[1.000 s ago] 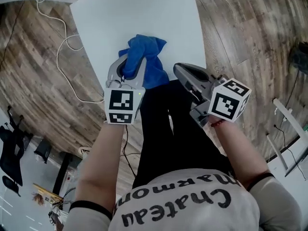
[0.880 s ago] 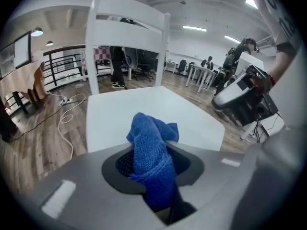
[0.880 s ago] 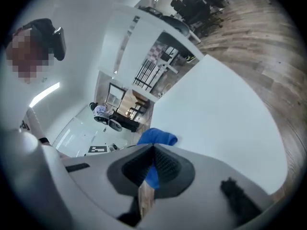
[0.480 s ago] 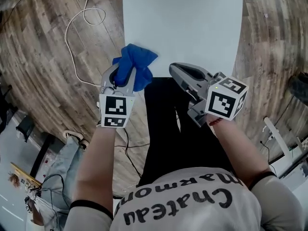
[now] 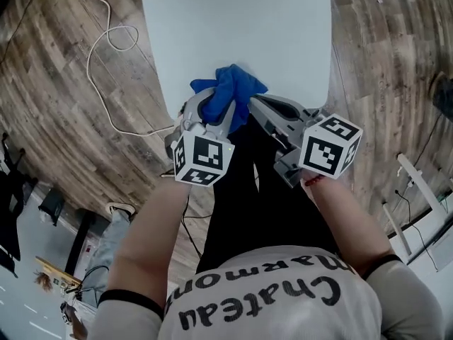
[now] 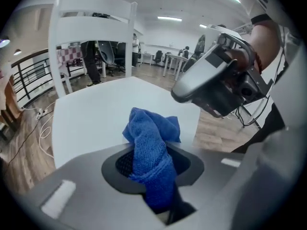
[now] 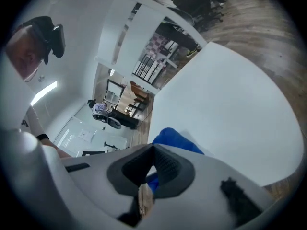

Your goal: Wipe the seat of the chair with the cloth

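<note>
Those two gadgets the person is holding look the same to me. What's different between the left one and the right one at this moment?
The left gripper is clamped on a bunched blue cloth; the right gripper has its jaws together on nothing. The left gripper points nearly straight ahead, while the right gripper angles inward toward it. Both are grey, carry a marker cube, and sit at the near edge of the white chair seat.

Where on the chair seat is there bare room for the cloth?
The seat is bare from the blue cloth out to both side edges and on toward the backrest. Only its near edge is crowded, by the left hand-held gripper, shut on the cloth, and the shut right hand-held gripper.
</note>
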`<state>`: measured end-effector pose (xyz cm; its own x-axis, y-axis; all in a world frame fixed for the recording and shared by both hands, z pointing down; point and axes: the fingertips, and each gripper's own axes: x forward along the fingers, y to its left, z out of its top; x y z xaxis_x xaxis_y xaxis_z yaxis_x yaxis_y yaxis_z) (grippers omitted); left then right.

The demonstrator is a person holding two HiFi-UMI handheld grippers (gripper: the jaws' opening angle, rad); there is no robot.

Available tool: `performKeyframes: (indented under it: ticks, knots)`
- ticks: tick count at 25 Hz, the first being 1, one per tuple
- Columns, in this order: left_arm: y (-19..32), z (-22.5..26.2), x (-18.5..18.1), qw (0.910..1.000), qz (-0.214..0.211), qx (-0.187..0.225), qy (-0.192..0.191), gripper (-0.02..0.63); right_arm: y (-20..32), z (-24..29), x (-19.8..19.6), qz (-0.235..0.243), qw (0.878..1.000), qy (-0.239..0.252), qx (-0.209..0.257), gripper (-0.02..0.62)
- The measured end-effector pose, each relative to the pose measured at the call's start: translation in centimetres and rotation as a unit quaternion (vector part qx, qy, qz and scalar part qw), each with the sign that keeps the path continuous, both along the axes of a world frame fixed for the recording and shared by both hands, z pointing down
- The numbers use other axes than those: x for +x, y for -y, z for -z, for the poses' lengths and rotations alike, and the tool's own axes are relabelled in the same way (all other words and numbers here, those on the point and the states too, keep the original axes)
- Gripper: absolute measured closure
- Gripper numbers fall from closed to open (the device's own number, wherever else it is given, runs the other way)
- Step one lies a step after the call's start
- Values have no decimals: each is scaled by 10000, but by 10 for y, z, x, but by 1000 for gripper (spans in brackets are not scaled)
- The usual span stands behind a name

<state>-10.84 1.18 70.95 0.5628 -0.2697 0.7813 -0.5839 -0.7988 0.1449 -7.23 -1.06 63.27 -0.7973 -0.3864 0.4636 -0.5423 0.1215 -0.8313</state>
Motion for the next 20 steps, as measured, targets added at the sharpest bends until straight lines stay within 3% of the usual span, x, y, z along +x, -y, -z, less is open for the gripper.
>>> performKeyframes:
  ticks: [5,10,20]
  knots:
    - [4,-2,76,9983,-585,21,-82,491,-1,-13,82,-678,9976,-114,-82,580]
    - [3,-2,148,9907,-1342,16,-228,491,-13,-28,152,-1428,9890,-277,-251,580]
    - [-6,-2,256,9772,-2036,-64,-598,491,-33,-37,239,-2343,9705,-424,-380,580]
